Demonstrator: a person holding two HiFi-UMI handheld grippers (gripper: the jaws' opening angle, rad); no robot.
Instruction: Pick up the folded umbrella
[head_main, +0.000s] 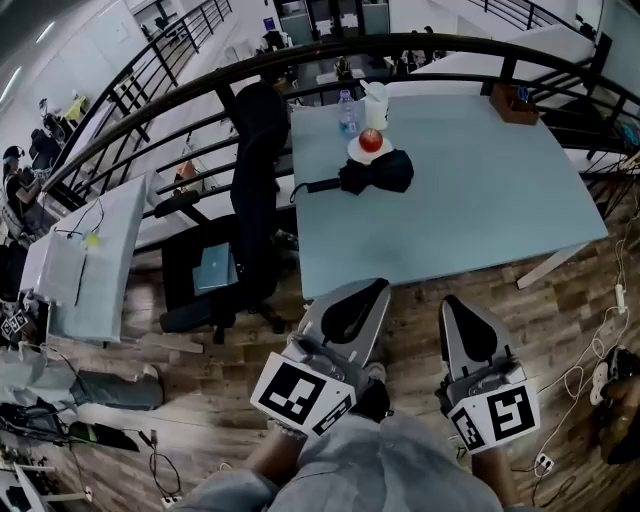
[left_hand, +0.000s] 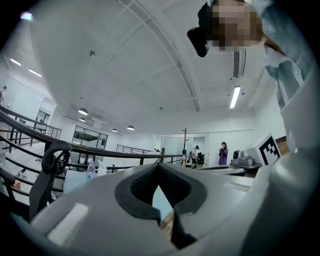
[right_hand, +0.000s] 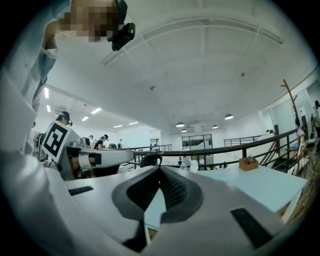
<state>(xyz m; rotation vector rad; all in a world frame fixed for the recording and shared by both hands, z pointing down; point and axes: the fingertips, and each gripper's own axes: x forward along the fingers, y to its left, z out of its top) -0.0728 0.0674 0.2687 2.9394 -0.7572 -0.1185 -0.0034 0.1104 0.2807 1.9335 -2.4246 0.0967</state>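
Basically approach stage: grey left tongs (left_hand: 159, 166) and right tongs (right_hand: 160, 168) pinched together, empty, well short of black folded umbrella (head_main: 375, 175) on pale-blue bench (head_main: 480, 205); next, reach in and spread.

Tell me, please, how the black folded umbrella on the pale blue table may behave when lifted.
The black folded umbrella looks loosely bunched, so its fabric will probably sag under a grip. Its straight handle sticks out to the side, likely the stiffer hold. Its uneven shape seems unlikely to roll.
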